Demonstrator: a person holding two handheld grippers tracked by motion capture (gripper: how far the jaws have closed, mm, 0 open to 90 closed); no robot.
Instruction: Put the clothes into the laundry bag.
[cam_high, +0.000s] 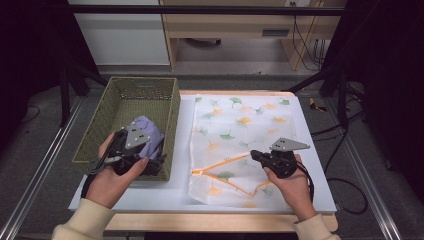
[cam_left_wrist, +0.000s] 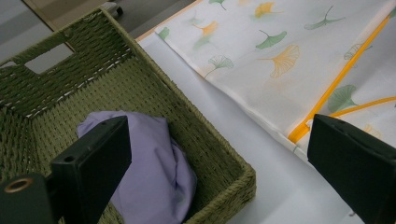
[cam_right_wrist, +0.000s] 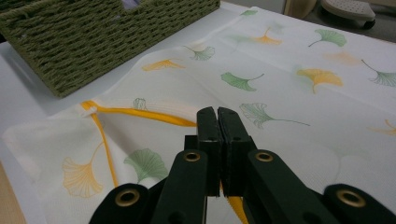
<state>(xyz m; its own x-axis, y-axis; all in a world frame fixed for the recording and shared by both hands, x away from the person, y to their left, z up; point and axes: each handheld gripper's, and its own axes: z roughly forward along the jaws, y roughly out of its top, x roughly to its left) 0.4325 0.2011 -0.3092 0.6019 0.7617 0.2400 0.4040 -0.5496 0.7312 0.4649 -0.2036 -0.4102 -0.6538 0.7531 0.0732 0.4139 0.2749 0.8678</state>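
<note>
A green woven basket (cam_high: 107, 107) stands at the left of the white table top and holds a bunched purple cloth (cam_high: 148, 131). My left gripper (cam_high: 153, 161) hovers over the basket's near right corner. In the left gripper view its jaws stand wide apart with nothing between them, straddling the purple cloth (cam_left_wrist: 154, 163) and the basket's rim (cam_left_wrist: 212, 140). A white cloth (cam_high: 240, 120) printed with ginkgo leaves and edged in orange lies spread to the right. My right gripper (cam_high: 253, 154) rests on its near part, jaws pressed together (cam_right_wrist: 218, 114) on the orange-trimmed fold of the printed cloth (cam_right_wrist: 289, 107).
The white board (cam_high: 175, 186) shows a bare strip between basket and printed cloth, and along the near edge. Beyond the table stand a wooden desk (cam_high: 225, 25), dark frame legs and cables on the floor at the right.
</note>
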